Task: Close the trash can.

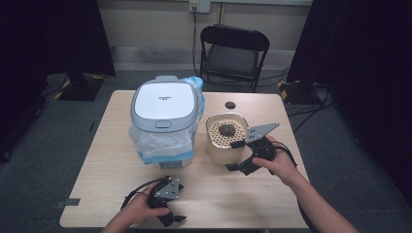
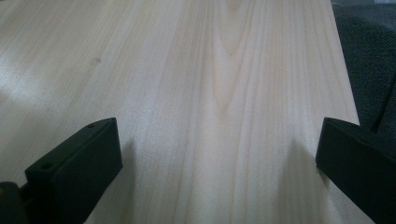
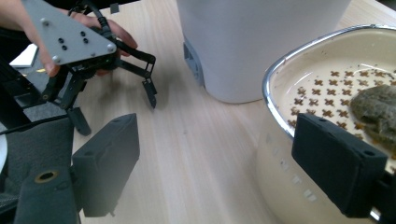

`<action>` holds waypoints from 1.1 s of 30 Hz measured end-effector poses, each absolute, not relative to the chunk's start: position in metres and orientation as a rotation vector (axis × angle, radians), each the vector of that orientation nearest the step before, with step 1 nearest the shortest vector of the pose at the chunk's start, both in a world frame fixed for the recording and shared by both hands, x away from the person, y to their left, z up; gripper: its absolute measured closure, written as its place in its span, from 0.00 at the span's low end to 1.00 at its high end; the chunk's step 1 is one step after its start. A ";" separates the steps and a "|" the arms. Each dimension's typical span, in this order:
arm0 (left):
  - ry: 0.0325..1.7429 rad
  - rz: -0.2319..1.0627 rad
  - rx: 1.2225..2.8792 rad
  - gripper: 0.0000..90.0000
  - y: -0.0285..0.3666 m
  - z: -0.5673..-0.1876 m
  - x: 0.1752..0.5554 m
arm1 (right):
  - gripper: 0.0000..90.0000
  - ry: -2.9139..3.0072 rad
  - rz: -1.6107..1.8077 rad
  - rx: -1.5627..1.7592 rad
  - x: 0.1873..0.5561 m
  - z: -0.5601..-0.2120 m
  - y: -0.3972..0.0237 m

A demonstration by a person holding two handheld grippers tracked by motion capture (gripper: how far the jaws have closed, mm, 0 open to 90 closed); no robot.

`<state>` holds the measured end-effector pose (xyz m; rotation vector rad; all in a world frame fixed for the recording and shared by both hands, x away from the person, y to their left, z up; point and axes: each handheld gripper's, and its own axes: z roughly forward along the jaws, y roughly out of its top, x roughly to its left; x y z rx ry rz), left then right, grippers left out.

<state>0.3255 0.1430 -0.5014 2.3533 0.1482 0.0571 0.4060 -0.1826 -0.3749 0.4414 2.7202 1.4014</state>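
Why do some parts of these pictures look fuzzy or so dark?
High view: the table is lit while the room's sides fall nearly black. Left gripper view: the wood grain is sharp farther off, and the left hand-held gripper shows soft-edged jaws that cast faint shadows. Right gripper view: the right hand-held gripper is blurry, and the pot rim gleams.

Black two-jaw grippers, grey triangular plates (screw-dotted), black trailing cables

High view looks down; tool views skim the shared table (image 1: 111, 160) closely.
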 end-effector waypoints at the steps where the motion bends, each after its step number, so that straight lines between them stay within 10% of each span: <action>1: 0.149 0.057 2.353 0.00 0.143 -0.501 0.326 | 0.16 2.720 1.403 0.436 0.405 -0.375 -0.184; 33: 0.147 0.057 2.353 0.00 0.143 -0.501 0.326 | 0.16 2.766 1.352 0.488 0.389 -0.428 -0.203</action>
